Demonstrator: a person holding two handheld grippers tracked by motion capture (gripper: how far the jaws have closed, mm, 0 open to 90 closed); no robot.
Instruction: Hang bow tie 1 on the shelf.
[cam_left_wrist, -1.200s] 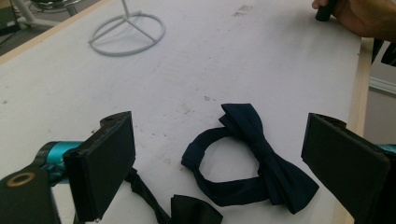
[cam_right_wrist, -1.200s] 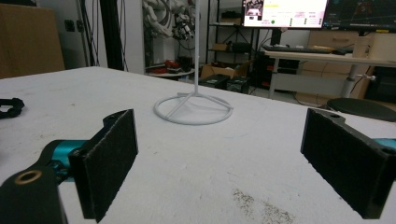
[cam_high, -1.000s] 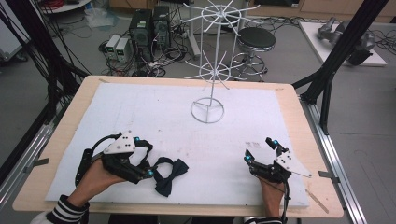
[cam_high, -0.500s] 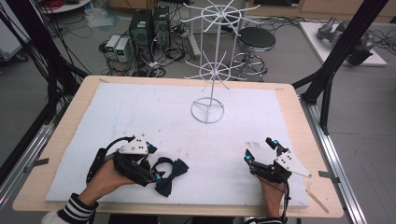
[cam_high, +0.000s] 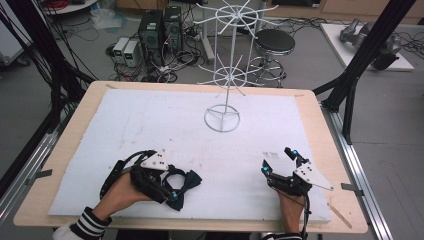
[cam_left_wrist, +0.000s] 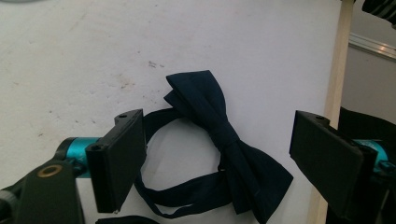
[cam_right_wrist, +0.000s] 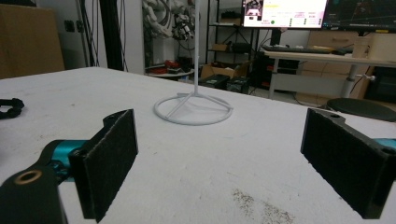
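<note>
Looking down from high view: bow tie (cam_high: 181, 184) at near-left edge of white mat (cam_high: 200, 125), left gripper (cam_high: 167, 187) over it, right gripper (cam_high: 280, 162) resting apart w/ jaws wide, nothing between. Left gripper view: jaws just been closing, tie (cam_left_wrist: 224, 140) between them, pads not pressing yet. Prob. light, soft, floppy; best pinched at centre knot, not strap.

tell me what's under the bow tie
The dark bow tie lies flat on the white mat, which shows bare through its strap loop. The left gripper has been closing its jaws around it, not yet pressing. What the knot covers is hidden.
</note>
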